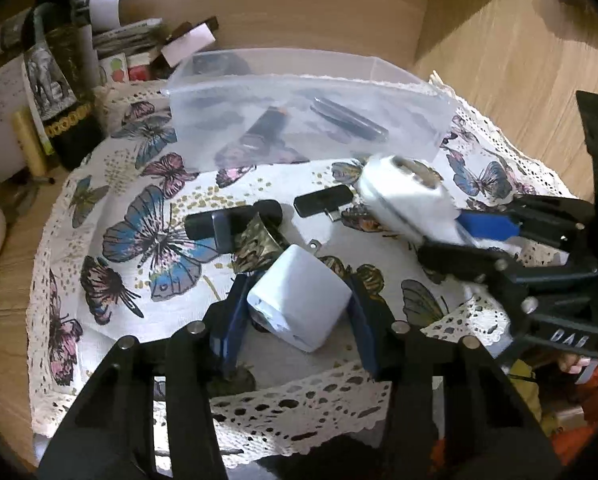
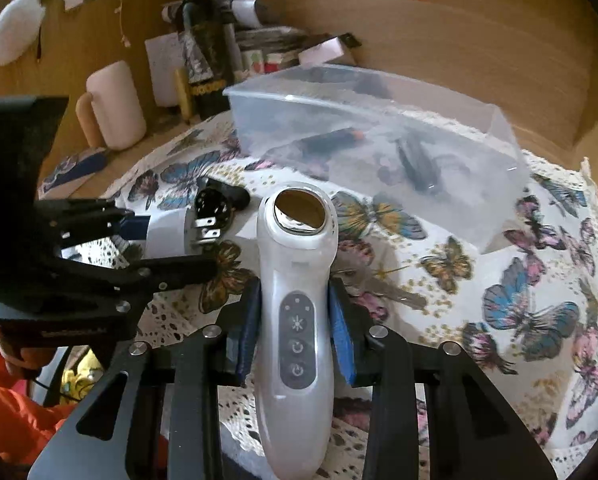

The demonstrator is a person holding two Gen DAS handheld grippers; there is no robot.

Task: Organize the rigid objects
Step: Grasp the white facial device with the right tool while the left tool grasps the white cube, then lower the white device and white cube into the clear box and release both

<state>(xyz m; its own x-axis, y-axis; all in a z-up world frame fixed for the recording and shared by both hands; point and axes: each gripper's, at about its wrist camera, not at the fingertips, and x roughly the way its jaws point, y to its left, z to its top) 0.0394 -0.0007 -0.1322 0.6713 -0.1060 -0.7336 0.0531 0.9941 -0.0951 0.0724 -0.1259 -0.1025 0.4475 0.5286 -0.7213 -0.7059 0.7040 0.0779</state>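
1. White plug adapter sits gripped between the blue pads of the left claw, low over the butterfly cloth on the counter.
2. The right claw is clenched on the white handheld device, its round metal head pointing forward.
3. Behind both stands a clear plastic bin holding dark items.
4. A black USB stick lies on the cloth.
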